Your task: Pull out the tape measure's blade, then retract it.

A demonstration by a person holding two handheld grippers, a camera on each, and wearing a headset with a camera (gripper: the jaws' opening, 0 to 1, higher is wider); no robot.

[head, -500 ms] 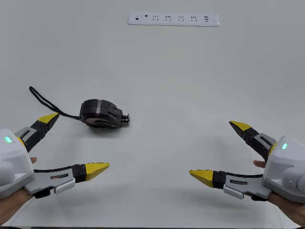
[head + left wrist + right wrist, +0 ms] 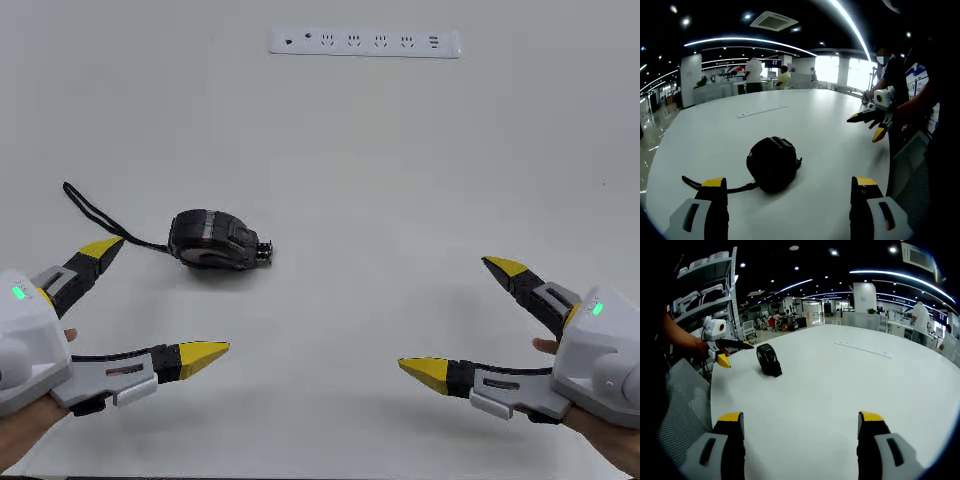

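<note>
A black tape measure (image 2: 212, 239) lies on the white table (image 2: 380, 180), its blade tip facing right and a black wrist strap (image 2: 97, 214) trailing off to the left. In the left gripper view the tape measure (image 2: 773, 163) sits just ahead of my jaws. My left gripper (image 2: 152, 301) hovers open at the lower left, a little in front of the tape measure, with nothing between its yellow-tipped fingers. My right gripper (image 2: 466, 318) stands open at the lower right, well apart from it. From the right gripper view the tape measure (image 2: 769, 359) is far off to the left, beside the left gripper (image 2: 734, 354).
A white power strip (image 2: 365, 41) lies flat at the far edge of the table. The near table edge runs just below both grippers. Beyond the table is an open office with several people and shelves.
</note>
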